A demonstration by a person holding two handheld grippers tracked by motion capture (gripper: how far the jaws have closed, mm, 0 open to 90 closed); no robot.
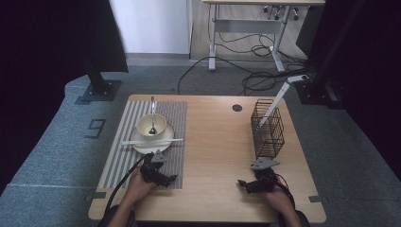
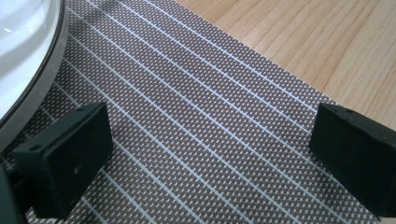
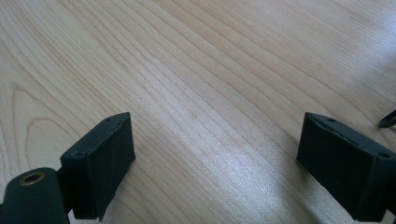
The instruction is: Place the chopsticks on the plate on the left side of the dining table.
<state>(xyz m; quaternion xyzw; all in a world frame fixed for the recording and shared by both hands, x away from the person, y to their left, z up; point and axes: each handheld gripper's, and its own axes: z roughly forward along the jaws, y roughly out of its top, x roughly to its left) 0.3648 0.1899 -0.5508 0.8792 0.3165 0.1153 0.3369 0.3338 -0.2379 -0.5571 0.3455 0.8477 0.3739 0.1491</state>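
A cream bowl [image 1: 151,125] with a spoon [image 1: 152,117] in it sits on a white plate [image 1: 142,144] on the striped placemat [image 1: 124,156]. A white stick-like utensil [image 1: 152,141] lies across the plate's front. My left gripper [image 1: 171,179] is low over the placemat's near right corner, jaws wide apart and empty. In the left gripper view, striped mat [image 2: 201,130] lies between the jaws of my left gripper [image 2: 210,158] and the plate rim [image 2: 28,70] is at the left. My right gripper [image 1: 242,183] rests near the table's front, open; bare wood shows between the jaws of my right gripper [image 3: 215,163].
A black wire basket [image 1: 267,128] stands at the right of the wooden table [image 1: 213,142], with a white utensil [image 1: 276,99] leaning out of it. A round cable hole [image 1: 237,108] is near the far edge. Cables lie on the floor beyond.
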